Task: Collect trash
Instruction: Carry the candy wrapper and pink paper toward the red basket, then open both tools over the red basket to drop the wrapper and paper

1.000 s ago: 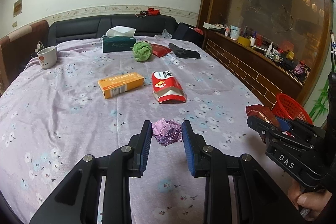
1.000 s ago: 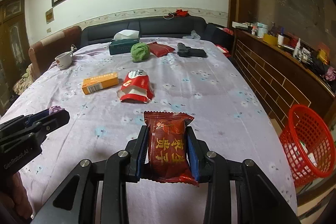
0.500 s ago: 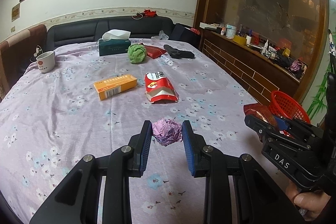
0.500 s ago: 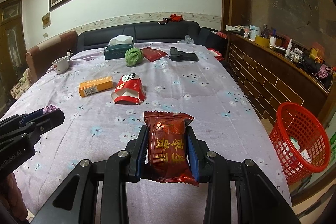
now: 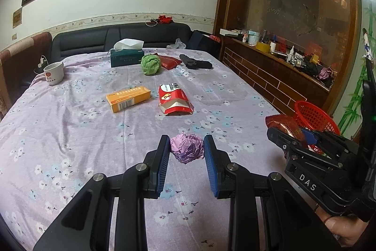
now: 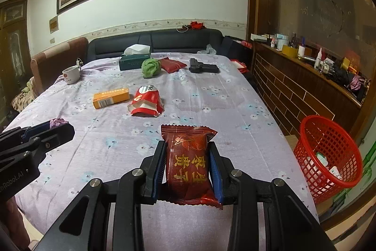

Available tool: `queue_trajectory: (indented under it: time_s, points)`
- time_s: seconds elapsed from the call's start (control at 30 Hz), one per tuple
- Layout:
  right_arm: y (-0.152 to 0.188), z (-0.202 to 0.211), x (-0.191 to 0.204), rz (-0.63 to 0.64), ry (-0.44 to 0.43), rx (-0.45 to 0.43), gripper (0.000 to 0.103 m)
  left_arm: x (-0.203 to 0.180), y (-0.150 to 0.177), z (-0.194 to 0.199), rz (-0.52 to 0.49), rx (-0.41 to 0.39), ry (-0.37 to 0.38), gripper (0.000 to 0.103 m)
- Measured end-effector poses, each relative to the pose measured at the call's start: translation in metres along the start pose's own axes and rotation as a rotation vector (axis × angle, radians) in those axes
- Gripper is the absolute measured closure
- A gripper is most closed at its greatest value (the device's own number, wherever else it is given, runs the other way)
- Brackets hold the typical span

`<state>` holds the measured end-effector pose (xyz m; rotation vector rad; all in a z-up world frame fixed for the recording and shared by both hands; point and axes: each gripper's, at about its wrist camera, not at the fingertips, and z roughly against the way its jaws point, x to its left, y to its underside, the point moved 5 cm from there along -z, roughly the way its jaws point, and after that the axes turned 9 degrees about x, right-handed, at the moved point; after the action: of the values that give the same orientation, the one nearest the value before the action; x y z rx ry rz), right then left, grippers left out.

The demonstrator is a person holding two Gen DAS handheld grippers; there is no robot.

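My left gripper [image 5: 187,152] is shut on a crumpled purple foil wrapper [image 5: 186,148], held above the table's near part. My right gripper [image 6: 187,157] is shut on a dark red snack packet [image 6: 188,161] with gold writing, also held above the table. A red mesh basket [image 6: 329,157] stands on the floor off the table's right edge, with some wrappers inside. On the table lie a torn red and white packet [image 5: 175,100], an orange box [image 5: 128,98] and a green crumpled ball [image 5: 150,64].
The table has a lilac flowered cloth [image 5: 58,133]. At the far end are a white mug [image 5: 54,73], a green tissue box [image 5: 127,55], a flat red pouch [image 5: 170,61] and a black toy pistol [image 5: 195,64]. A wooden ledge [image 6: 305,77] with clutter runs along the right.
Both grippers have pulled back and risen from the table with their loads. The red basket shows more fully at the right in the right wrist view.
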<state>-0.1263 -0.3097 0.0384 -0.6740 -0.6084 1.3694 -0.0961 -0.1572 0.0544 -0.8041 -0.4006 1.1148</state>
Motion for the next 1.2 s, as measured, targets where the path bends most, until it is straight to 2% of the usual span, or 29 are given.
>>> queue_trajectory:
  time_s: [0.63,0.83,1.03,1.2]
  points:
    - [0.005,-0.011,-0.004,0.004,0.022,0.021,0.066,-0.008,0.003,-0.017,-0.011,0.036,0.014,0.075]
    - [0.007,-0.014,-0.013,-0.014,0.016,0.029,0.066,-0.022,0.0,-0.029,-0.036,0.061,0.045,0.075]
    - [0.007,-0.016,-0.048,-0.115,-0.048,0.05,0.066,-0.058,-0.015,-0.045,-0.074,0.109,0.129,0.075]
    - [0.002,-0.001,-0.108,-0.246,-0.07,0.013,0.066,-0.118,-0.04,-0.055,-0.16,0.115,0.206,0.075]
